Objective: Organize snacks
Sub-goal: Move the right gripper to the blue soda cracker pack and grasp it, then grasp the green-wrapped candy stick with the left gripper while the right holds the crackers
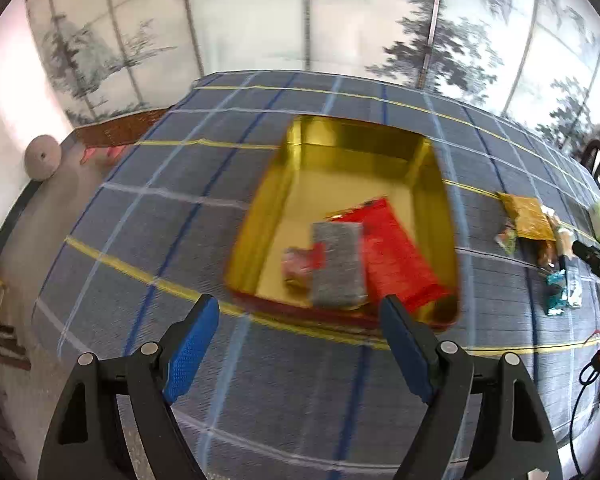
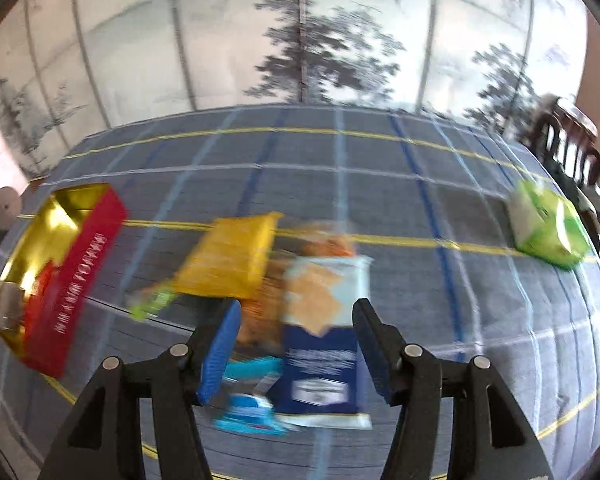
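The left gripper (image 1: pixel 300 320) hangs wide open over the near edge of the tin (image 1: pixel 260 200), with nothing between its fingers. Inside the tin lie a red packet (image 1: pixel 400 256), a grey packet (image 1: pixel 338 268) partly on top of it, and a small pink one (image 1: pixel 296 266) beside that.

The right gripper (image 2: pixel 296 320) is also spread wide and empty, poised over a heap of snacks near the middle of the table (image 2: pixel 420 168): a blue cracker pack (image 2: pixel 324 340), a yellow packet (image 2: pixel 232 256), a teal wrapper (image 2: pixel 252 412) and something orange-brown underneath. A green pack (image 2: pixel 548 224) sits well apart to the right.

The heap is the trouble, I'd say. The packets overlap, so closing on the cracker pack could snag the teal wrapper or drag its neighbours along. Its film looks slippery and the crackers could crush under a hard pinch. The tin's near end is already crowded.

White lettering runs along the tin's red side, too blurred to read, as is the cracker pack's label.
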The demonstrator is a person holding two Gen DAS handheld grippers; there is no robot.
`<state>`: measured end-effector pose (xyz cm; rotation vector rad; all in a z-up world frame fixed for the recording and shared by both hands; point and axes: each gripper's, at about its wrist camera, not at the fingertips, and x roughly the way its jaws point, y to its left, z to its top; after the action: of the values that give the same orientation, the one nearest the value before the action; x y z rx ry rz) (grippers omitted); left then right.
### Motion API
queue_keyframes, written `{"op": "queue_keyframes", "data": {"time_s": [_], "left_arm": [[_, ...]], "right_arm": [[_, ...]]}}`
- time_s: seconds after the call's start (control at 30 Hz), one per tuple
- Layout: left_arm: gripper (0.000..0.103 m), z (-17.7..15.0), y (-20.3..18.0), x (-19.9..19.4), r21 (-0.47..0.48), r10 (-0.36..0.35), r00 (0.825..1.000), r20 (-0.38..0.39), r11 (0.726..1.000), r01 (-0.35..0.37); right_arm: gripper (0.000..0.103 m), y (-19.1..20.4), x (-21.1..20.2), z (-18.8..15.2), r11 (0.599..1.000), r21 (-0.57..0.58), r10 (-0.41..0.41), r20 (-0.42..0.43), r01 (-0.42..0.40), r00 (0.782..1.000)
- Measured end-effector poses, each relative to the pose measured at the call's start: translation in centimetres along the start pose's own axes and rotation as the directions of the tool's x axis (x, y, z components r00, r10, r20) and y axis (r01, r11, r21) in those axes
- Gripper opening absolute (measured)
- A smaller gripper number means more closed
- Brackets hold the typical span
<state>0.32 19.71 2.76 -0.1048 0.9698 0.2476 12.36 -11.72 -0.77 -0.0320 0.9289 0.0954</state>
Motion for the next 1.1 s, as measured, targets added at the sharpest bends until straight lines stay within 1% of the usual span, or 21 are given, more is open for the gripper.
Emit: {"op": "queue_keyframes", "data": {"time_s": [0.1,0.2,0.53,0.6,0.67,0.77,0.93,1.03,1.1], "left_arm": [[0.079,0.5,-1.8,0.1,0.034,-0.019,1.000,0.001,0.999,0.019],[0.079,0.9,-3.9,0.2,0.072,-0.035,0.999,0.002,0.997,0.034],[0.079,1.7,-9.8,1.1,0.191,-0.074,0.997,-0.005,0.979,0.074],[0.079,2.0,-10.8,1.4,0.211,-0.076,0.997,-0.005,0.975,0.075],[0.079,2.2,-11.8,1.7,0.230,-0.081,0.997,-0.009,0.970,0.081],[0.079,2.3,-13.1,2.1,0.248,-0.100,0.995,-0.016,0.963,0.101],[0.079,2.2,-15.0,3.2,0.269,-0.139,0.989,-0.039,0.952,0.145],[0.079,2.2,-16.1,3.9,0.284,-0.155,0.986,-0.057,0.945,0.165],[0.079,2.2,-16.7,4.3,0.294,-0.159,0.985,-0.063,0.940,0.170]], "right_arm": [[0.059,-1.1,0.8,-0.5,1.000,0.004,-0.009,-0.018,0.009,1.000],[0.059,-1.5,1.3,-0.9,1.000,0.010,0.008,-0.032,-0.008,0.999],[0.059,-0.6,3.1,-1.9,0.999,-0.021,0.029,-0.050,-0.030,0.998],[0.059,-1.0,3.2,-2.2,0.999,-0.010,0.048,-0.048,-0.048,0.998],[0.054,-1.2,3.0,-2.6,0.998,-0.002,0.061,-0.041,-0.061,0.997],[0.051,-1.5,2.5,-3.2,0.997,-0.021,0.070,-0.038,-0.071,0.997],[0.050,-2.9,1.6,-4.0,0.995,-0.004,0.097,-0.035,-0.097,0.995],[0.050,-4.0,0.8,-4.3,0.997,-0.001,0.077,-0.010,-0.077,0.997],[0.050,-4.7,0.3,-4.4,0.999,-0.008,0.038,0.013,-0.038,0.999]]}}
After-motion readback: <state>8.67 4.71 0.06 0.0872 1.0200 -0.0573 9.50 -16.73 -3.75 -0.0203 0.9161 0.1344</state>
